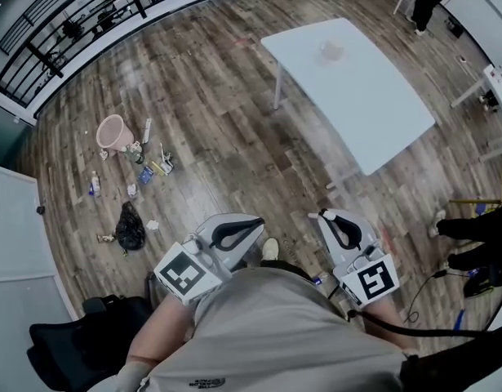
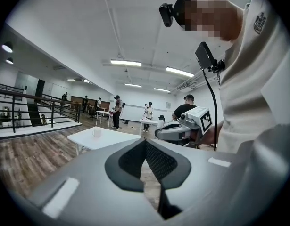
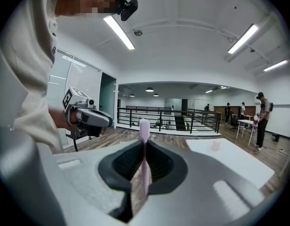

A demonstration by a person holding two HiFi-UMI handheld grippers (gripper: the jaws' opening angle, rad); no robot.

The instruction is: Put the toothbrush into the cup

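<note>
Right gripper (image 3: 144, 144): jaws closed on the toothbrush (image 3: 144, 126), with the pads pressing its handle from both sides. The brush stands upright, its head above the jaw tips.
Left gripper (image 2: 145, 141): jaw tips meet, with nothing between them.
Pose: both grippers are held side by side close to the person's torso (image 1: 291, 333). In the head view the left one (image 1: 255, 223) aims toward 2 o'clock and the right one (image 1: 323, 216) toward 11 o'clock.
Cup (image 1: 330, 51): upright on the white table (image 1: 381, 113), at 12 o'clock from the grippers and well apart from the brush.
Floor: pink bucket (image 1: 113, 131) with scattered litter (image 1: 148, 170) at 10 o'clock.
</note>
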